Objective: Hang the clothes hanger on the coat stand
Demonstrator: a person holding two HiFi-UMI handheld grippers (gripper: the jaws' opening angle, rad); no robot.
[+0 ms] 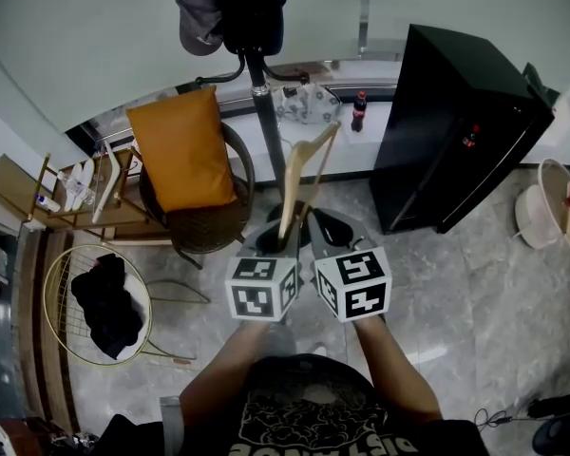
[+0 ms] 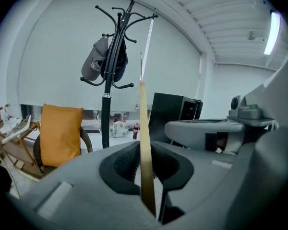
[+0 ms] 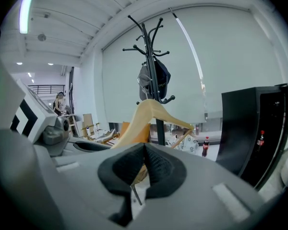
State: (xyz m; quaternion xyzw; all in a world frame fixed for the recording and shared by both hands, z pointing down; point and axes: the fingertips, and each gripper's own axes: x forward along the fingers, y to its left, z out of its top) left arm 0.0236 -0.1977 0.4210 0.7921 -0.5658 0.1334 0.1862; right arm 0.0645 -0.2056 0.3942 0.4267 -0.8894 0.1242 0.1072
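A pale wooden clothes hanger (image 1: pixel 296 174) stands upright between my two grippers, in front of the coat stand. My left gripper (image 1: pixel 281 241) is shut on one wooden arm of the hanger (image 2: pixel 144 143), which rises straight out of its jaws. My right gripper (image 1: pixel 313 228) is shut too, with the hanger's lower bar (image 3: pixel 182 139) running into its jaws; the hanger's peak (image 3: pixel 150 104) shows above them. The black coat stand (image 1: pixel 258 93) is just beyond, a grey cap (image 2: pixel 92 63) and a dark bag hanging on its hooks (image 3: pixel 156 78). Its upper hooks (image 2: pixel 120 13) are bare.
A wicker chair with an orange cushion (image 1: pixel 182 150) stands left of the stand. A tall black cabinet (image 1: pixel 456 126) is to the right, and a cola bottle (image 1: pixel 359 110) sits on the sill. A round wire basket holding dark cloth (image 1: pixel 100 302) and a wooden rack (image 1: pixel 71 193) are at left.
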